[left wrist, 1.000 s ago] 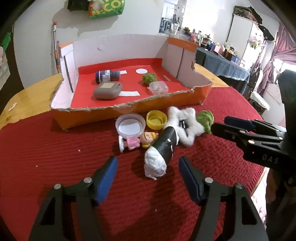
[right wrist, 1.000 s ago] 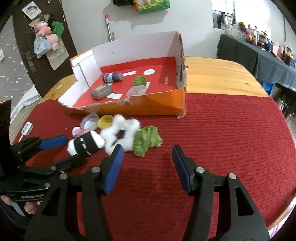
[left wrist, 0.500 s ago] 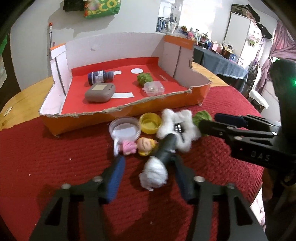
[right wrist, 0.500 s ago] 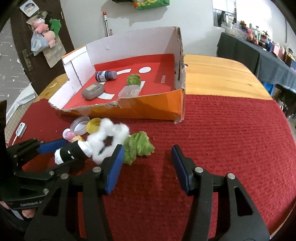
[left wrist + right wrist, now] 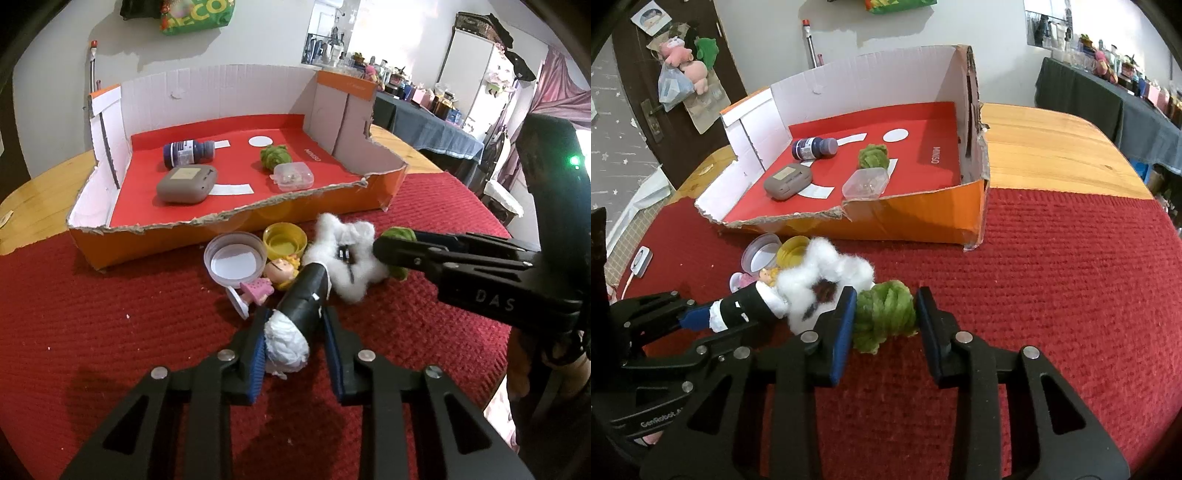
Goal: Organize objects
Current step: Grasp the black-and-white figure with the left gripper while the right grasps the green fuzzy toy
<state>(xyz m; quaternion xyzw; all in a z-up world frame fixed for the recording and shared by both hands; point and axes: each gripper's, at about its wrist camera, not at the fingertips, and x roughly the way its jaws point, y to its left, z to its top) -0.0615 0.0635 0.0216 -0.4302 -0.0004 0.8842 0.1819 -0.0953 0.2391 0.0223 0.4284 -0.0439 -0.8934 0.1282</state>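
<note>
Left gripper (image 5: 295, 334): blue pads pressed against both sides of the black roll (image 5: 304, 293), near its white-stuffed near end, so the jaws pinch it; the roll lies on the red cloth (image 5: 110, 332), pointing away toward the far right. Right gripper (image 5: 886, 314): jaws closed in around the green yarn ball (image 5: 882, 314); left pad touches the yarn, right pad sits at its edge, and actual contact there cannot be told. In the left wrist view this gripper enters from the right, its tip over the same green ball. Between the two grippers lies a white cotton wad (image 5: 347, 258), touching the far end of the black roll and the yarn. Just left of the roll: a small doll (image 5: 273, 277) in a pink dress, lying on its side. Just beyond the doll, side by side: a clear round lid (image 5: 234, 262) and a yellow cap (image 5: 284, 242), both open side up. Farther still, the orange cardboard tray (image 5: 236, 230) with torn near wall and red floor holds a grey case (image 5: 186, 184), a dark bottle (image 5: 188, 151) on its side, a second green yarn ball (image 5: 275, 157) and a clear plastic box (image 5: 293, 177). The tray's far part rests on the wooden table (image 5: 1052, 147).
</note>
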